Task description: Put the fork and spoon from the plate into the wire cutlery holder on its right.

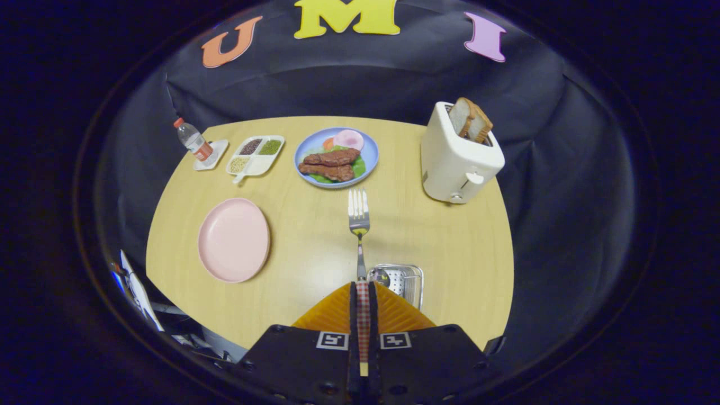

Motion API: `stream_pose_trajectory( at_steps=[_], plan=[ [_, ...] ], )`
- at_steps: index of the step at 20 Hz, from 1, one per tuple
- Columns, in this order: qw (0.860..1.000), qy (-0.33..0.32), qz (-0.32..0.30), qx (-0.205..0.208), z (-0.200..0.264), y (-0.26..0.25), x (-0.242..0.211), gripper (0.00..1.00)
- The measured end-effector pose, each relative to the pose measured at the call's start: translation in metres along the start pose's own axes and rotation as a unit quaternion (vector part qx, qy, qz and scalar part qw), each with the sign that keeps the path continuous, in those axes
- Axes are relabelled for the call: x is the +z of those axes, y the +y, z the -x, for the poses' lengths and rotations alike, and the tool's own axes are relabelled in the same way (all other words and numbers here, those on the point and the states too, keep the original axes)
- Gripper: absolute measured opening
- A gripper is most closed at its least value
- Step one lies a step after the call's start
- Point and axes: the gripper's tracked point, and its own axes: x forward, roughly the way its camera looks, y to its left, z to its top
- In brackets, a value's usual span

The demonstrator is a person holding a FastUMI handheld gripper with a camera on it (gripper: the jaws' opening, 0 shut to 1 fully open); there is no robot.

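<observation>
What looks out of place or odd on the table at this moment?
Nothing is spilled or damaged. The gripper is shut on the fork, held above the table. The spoon already sits in the wire cutlery holder; the pink plate is bare.

A polished metal fork (359, 216) is clamped by its handle between the ribbed fingers of the gripper (363, 288). Shiny wire and perforated metal are seen in the cutlery holder (406, 283), with a glossy metal spoon (380, 277) inside. The pink plate (233, 239) looks matt plastic. Pale wood grain with a soft sheen is shown by the table (450, 242). The toaster (457, 157) is smooth white plastic
</observation>
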Motion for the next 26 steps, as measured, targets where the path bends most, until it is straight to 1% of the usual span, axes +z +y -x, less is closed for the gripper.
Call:
stream_pose_trajectory(
  at_steps=[4, 8, 11, 14, 17, 19, 23, 24, 26],
  plan=[
    [0.998, 0.047, 0.035, 0.005, 0.014, -0.035, -0.013, 0.06],
    [0.995, 0.09, 0.036, 0.034, 0.026, -0.04, -0.027, 0.06],
    [0.987, 0.154, 0.037, 0.036, 0.02, -0.045, -0.054, 0.06],
    [0.974, 0.219, 0.004, 0.055, 0.009, -0.044, -0.075, 0.05],
    [0.961, 0.255, -0.058, 0.087, -0.002, -0.036, -0.077, 0.06],
    [0.949, 0.281, -0.087, 0.111, -0.002, -0.028, -0.076, 0.06],
    [0.94, 0.308, -0.109, 0.097, 0.001, -0.036, -0.073, 0.06],
    [0.935, 0.32, -0.12, 0.095, 0.003, -0.037, -0.074, 0.06],
    [0.918, 0.349, -0.151, 0.111, 0.009, -0.03, -0.074, 0.06]
  ],
)
